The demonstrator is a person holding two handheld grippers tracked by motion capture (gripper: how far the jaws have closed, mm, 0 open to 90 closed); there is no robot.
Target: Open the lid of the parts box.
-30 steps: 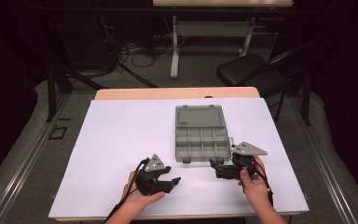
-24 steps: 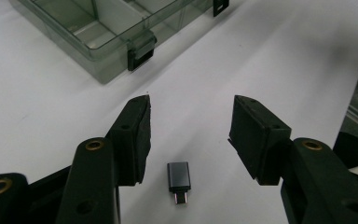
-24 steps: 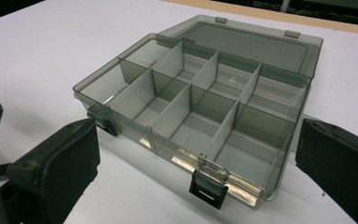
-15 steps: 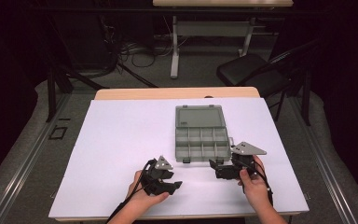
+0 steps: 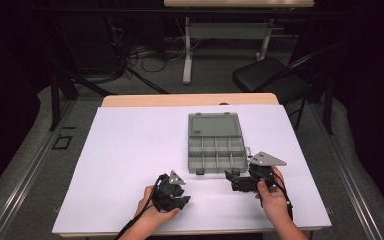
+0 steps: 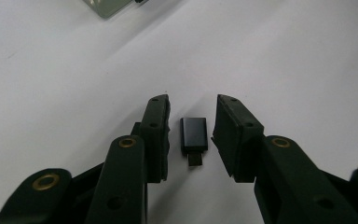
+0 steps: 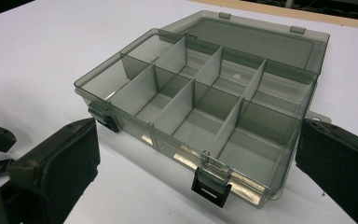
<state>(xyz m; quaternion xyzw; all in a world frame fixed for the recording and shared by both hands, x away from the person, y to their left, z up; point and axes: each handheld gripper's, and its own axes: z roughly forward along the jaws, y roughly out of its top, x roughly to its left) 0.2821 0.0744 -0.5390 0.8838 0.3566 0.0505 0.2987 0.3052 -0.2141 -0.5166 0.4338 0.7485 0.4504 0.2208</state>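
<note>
High view first: I sit at the near edge of a white table (image 5: 130, 150) with a tool in each hand. My left gripper (image 5: 172, 192) is low on the table, near me. My right gripper (image 5: 240, 181) is at the near right corner of the grey box (image 5: 216, 142).

My left gripper (image 6: 191, 135) has its jaws apart, one on each side of a little black plug (image 6: 194, 135). The plug lies flat on the table, with its small metal end pointing at me. The jaws do not touch it yet. A corner of the box peeks in at the far edge of that picture.

My right gripper (image 7: 196, 154) is spread wide and holds nothing. It looks at the box (image 7: 200, 107), which is open with its lid flat behind it. All the little rooms inside look empty.

I think I am at the picking-up step. Next I need to squeeze the left jaws slowly on the plug's long sides so it does not slip or spin. Then I need to lift it and carry it far and right to the box. My right tool could keep the box from sliding.
</note>
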